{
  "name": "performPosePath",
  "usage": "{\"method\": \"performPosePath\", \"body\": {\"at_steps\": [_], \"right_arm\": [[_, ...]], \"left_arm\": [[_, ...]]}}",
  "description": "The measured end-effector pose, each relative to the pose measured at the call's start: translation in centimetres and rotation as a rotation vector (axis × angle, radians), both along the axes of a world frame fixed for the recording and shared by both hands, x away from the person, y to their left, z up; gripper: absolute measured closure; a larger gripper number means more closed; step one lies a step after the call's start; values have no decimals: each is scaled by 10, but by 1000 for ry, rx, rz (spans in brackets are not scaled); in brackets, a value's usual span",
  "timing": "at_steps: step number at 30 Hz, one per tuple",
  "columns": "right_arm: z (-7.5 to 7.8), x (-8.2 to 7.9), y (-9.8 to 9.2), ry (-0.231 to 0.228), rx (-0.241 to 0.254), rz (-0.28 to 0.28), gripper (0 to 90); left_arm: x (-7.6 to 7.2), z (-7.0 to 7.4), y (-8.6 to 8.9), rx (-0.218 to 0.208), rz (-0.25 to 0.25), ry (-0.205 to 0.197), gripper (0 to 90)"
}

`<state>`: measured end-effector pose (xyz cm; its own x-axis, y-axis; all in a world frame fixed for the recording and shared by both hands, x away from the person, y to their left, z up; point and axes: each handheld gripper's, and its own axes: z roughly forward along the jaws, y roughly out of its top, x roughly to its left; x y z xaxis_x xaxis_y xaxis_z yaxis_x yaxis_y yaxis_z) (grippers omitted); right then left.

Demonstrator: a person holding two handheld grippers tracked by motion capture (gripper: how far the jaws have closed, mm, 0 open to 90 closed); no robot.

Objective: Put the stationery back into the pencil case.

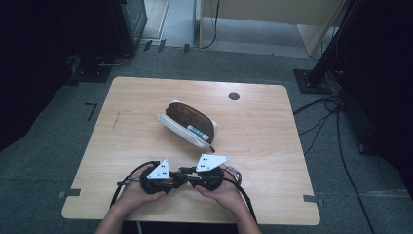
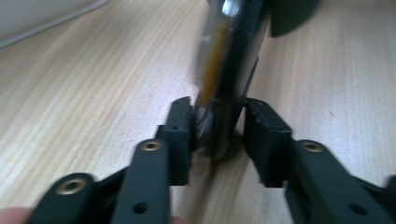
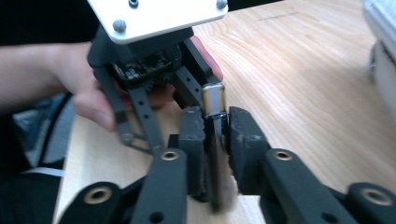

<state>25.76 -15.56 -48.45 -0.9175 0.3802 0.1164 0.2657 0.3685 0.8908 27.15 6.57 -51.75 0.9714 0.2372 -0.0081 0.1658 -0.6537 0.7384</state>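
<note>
— Where do the two grippers stand?

— Tip to tip near the front edge of the table [image 1: 272, 146], just left of its middle. The left gripper [image 1: 171, 181] and the right gripper [image 1: 194, 180] point at each other, with a slim dark object [image 3: 214, 105] between them.

— Who has it?

— In the right gripper view the jaws are closed down on it — both pads press its flat sides, and its brassy end sticks out past them. In the left gripper view the jaws stand part open on either side of the same thing; the near pad looks to touch it, the other leaves a gap. What it is I cannot tell; it is blurred.

— How does it lie?

— Its long axis runs along the line between the two grippers, parallel to the front edge.

— Anything else?

— An open pouch [image 1: 187, 124] lies at the table's middle, beyond both hands and slightly nearer the right one, mouth up, with something green and white inside.
</note>
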Motion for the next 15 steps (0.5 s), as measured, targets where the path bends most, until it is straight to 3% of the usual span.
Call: {"method": "performPosePath", "body": {"at_steps": [4,8,12,15], "right_arm": [[0,-2,1,-27,-10,0,789],[2,-5,2,-48,-13,-34,790],[7,-4,-4,-49,7,-80,790],[10,-2,-10,-56,17,-118,789]], "left_arm": [[-1,0,0,1,13,-14,565],[-2,0,0,12,84,-56,486],[0,1,5,-29,125,-31,412],[1,1,7,-26,155,-25,320]]}}
